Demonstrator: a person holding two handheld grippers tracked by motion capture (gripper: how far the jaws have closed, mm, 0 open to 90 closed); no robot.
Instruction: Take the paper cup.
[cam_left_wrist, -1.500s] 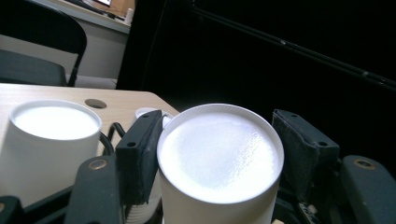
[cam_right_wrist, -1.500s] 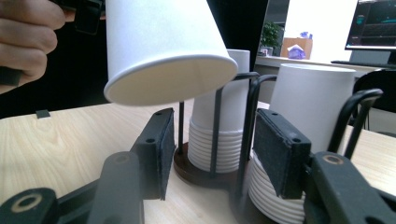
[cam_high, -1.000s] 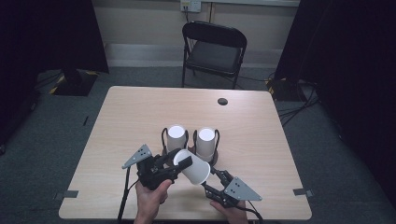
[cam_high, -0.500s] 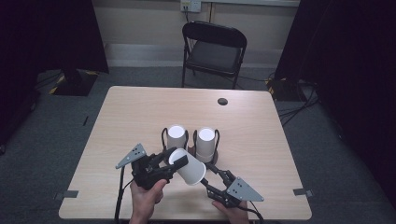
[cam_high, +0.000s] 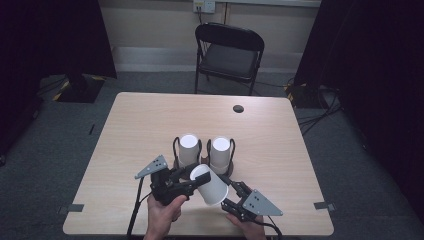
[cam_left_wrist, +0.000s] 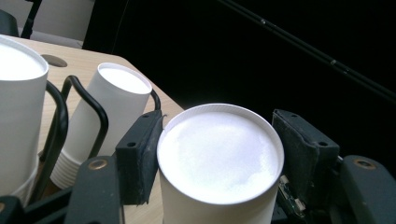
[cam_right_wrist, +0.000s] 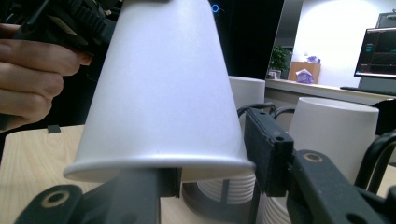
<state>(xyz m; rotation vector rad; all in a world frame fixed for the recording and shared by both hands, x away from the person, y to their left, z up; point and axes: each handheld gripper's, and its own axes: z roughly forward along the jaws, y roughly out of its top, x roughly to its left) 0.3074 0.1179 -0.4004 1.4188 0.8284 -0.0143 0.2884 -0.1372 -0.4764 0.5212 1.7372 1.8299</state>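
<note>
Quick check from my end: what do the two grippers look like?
Both are black. The left gripper and right gripper each carry a grey three-cornered plate with small holes. Jaws are blocky black pads on arms with brass-coloured rivets. A black cable trails from each. Bare hands, no sleeves visible.

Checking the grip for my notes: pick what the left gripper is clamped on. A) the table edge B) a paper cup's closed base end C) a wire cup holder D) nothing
B: in the left gripper view, the left gripper presses on the white paper cup base end.

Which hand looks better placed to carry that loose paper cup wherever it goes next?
Probably left. The left gripper is clamped on the cup's narrow end; the right gripper only brackets its rim, jaws just closing.
</note>
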